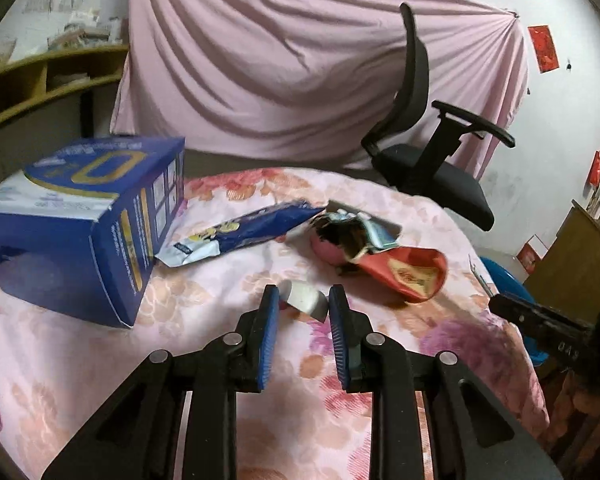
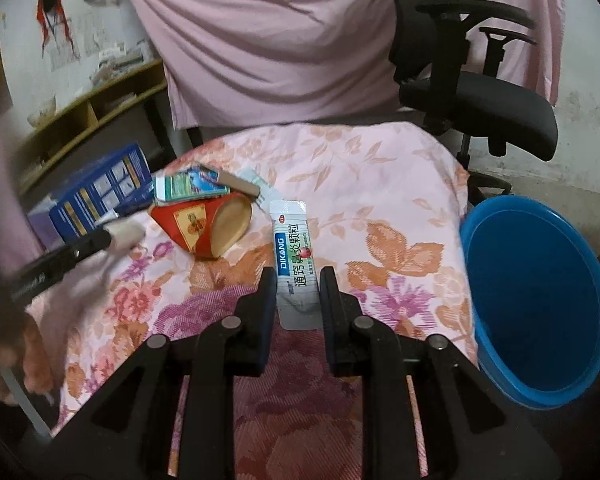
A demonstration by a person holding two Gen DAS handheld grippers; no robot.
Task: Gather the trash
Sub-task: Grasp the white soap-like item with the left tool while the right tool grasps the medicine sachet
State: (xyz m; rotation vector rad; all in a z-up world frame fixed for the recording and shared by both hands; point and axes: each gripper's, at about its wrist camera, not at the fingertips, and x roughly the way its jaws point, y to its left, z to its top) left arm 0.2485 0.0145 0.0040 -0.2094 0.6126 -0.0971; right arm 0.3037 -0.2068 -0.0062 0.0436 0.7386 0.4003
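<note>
Sachet (image 2: 293, 264) clamped in right hand-held gripper (image 2: 298, 276).

Office chair (image 2: 476, 92) (black), pink drape (image 2: 268, 40)

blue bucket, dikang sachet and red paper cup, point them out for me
blue bucket (image 2: 540, 300), right wrist view, on its inner wall
DIKANG sachet (image 2: 294, 256), right wrist view, on the printed middle
red paper cup (image 2: 188, 224), right wrist view, on its red side
</note>
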